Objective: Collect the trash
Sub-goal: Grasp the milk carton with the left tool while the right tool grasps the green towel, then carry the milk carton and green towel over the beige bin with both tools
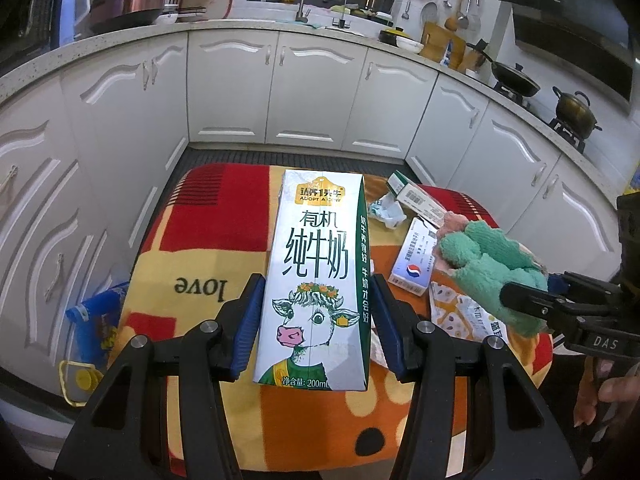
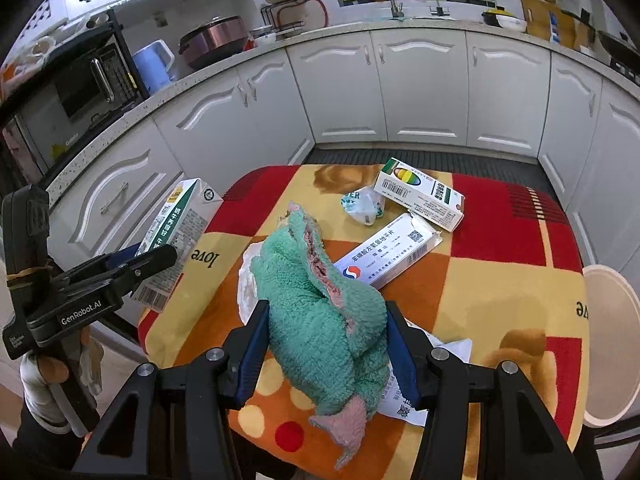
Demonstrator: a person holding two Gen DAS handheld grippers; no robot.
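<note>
Kitchen with white cabinets; work surface is a red, orange and yellow patterned blanket (image 2: 500,288). Left gripper (image 1: 316,320) clamps a white-and-green milk carton (image 1: 316,272). Right gripper (image 2: 326,344) clamps a green-and-pink fleece cloth (image 2: 320,312). Ahead of it lie two white medicine boxes (image 2: 420,196), contents unseen, and a crumpled wrapper (image 2: 362,204). Advice: hold both grips firm and carry level; no bin is identifiable.

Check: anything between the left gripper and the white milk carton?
Nothing visible. The white milk carton with the cow print sits between the left gripper pads; the right gripper holds a green fleece cloth.
</note>
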